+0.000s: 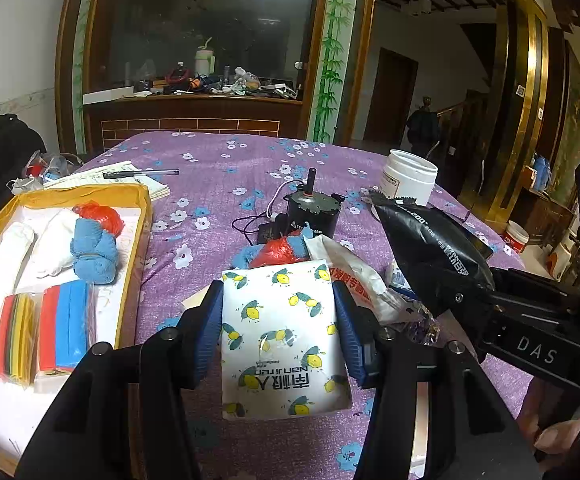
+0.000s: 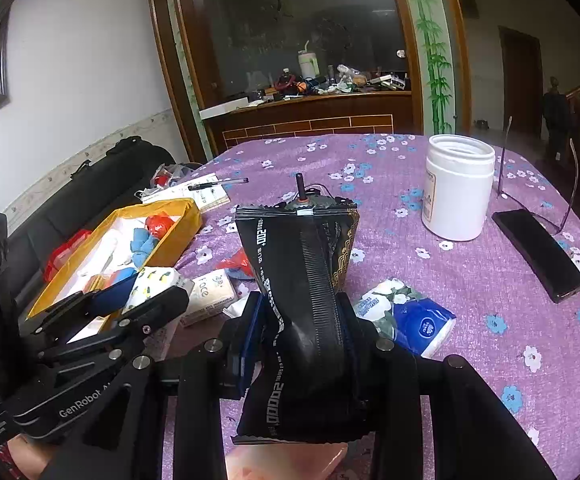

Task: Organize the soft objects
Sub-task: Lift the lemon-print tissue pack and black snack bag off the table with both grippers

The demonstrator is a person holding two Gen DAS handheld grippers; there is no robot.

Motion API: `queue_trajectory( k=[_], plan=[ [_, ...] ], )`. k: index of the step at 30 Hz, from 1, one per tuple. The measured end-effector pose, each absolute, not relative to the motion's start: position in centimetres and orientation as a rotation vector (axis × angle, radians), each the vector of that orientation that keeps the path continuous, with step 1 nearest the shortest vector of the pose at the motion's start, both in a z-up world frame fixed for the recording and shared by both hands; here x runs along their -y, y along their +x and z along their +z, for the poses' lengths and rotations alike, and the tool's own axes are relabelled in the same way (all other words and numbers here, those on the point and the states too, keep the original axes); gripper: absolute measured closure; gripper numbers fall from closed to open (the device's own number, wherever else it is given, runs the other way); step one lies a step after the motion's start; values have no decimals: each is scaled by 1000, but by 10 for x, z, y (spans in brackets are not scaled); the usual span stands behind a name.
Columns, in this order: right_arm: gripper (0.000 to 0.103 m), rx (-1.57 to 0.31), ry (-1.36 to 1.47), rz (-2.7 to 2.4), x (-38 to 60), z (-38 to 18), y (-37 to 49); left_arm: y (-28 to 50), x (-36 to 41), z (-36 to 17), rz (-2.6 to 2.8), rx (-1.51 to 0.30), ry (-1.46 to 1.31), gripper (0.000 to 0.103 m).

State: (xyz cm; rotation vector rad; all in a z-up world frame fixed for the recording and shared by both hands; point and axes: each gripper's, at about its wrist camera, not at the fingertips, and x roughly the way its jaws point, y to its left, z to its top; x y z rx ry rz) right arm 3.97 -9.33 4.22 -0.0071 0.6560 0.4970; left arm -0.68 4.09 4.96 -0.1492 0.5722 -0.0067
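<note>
Left claw (image 1: pixel 278 320) partly closed, clamped on the lemon-print tissue pack (image 1: pixel 280 336), held above the purple tabletop (image 1: pixel 218 168) just right of the yellow box (image 1: pixel 136 240). Right claw (image 2: pixel 301 328) fully squeezed on the black pouch (image 2: pixel 301 280), held upright near the white jar (image 2: pixel 457 192).

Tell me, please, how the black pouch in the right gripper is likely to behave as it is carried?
The black pouch probably flexes: it pinches narrow where the right gripper clamps it and flares above. Its glossy film may slip if the grip loosens. It stands up past the fingers without drooping, so it seems light or firmly filled; which, I cannot tell.
</note>
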Motion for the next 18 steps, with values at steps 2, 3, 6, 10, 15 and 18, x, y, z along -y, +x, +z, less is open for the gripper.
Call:
queue_trajectory(
  k=[2,3,6,10,15,18],
  plan=[
    [67,-653,-6,498,93,43,39,-7,-41,50,-7,-573,-150,52],
    [67,-653,-7,498,93,43,39,-7,-42,50,-7,-573,-151,52],
    [67,-652,-6,499,94,42,39,-8,-41,50,-6,-572,-150,52],
    [67,-652,-6,499,94,43,39,-8,-41,49,-6,-572,-149,52],
    [67,-655,-8,497,93,42,40,-8,-42,50,-6,-572,-152,52],
    [67,-654,-5,494,94,43,40,-9,-43,50,-4,-569,-152,52]
  ],
)
